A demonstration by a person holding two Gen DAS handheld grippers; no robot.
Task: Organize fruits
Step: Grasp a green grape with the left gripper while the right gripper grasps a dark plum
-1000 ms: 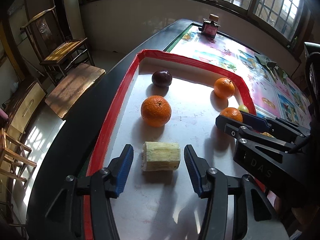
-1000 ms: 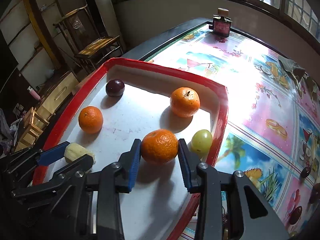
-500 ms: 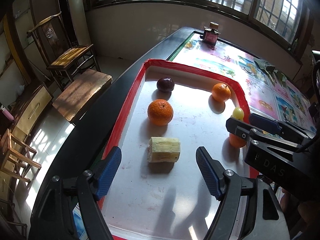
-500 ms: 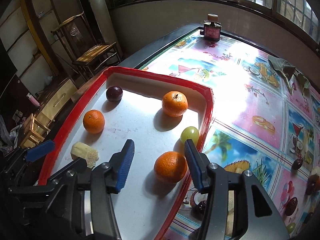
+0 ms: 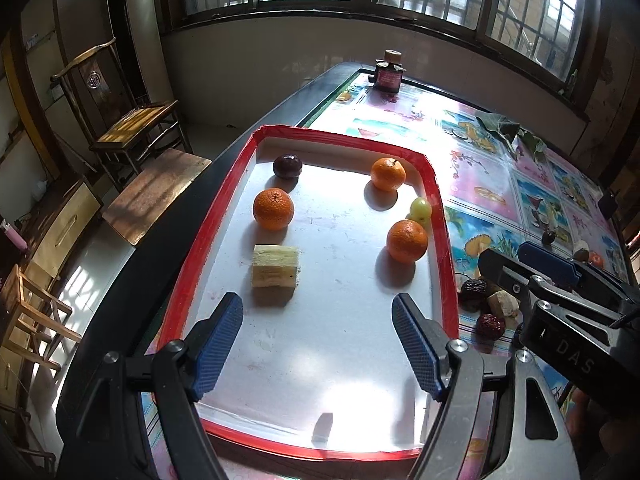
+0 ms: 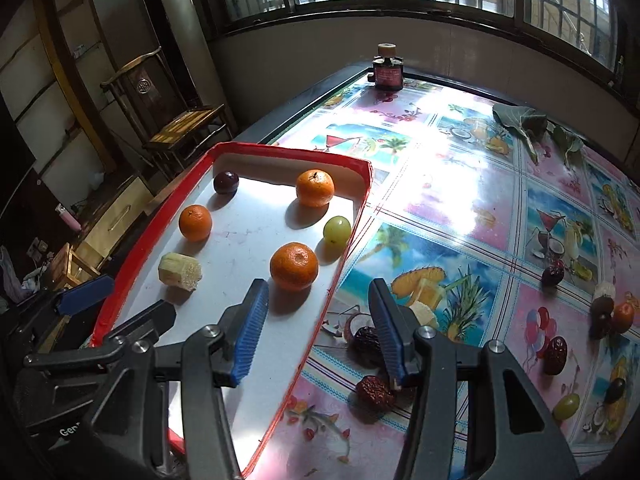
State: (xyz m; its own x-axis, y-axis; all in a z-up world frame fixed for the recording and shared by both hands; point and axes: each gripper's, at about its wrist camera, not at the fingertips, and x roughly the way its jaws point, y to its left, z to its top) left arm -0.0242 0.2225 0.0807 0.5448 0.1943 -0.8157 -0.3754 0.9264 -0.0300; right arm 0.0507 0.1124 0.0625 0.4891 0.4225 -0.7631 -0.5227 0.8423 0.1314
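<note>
Both grippers stood wide and held nothing. The left gripper (image 5: pixel 318 340) hung over the near end of the red-rimmed tray (image 5: pixel 202 248); the right gripper (image 6: pixel 316 320) straddled the tray's right rim.

Inside the tray lay a cut cane piece (image 5: pixel 276 266) near the left rim, three oranges (image 5: pixel 407 240), a green grape (image 5: pixel 420 208) against the right rim and a dark plum (image 5: pixel 287 165) at the far end.

Just right of the tray, on the bench (image 6: pixel 460 184), sat red dates (image 6: pixel 374 390) and a pale fruit chunk (image 6: pixel 425 314); more loose fruit lay further right.

This looked like a pause between placements. The next move probably called for the right gripper to swing right of the tray, drop over a date and close gently.
</note>
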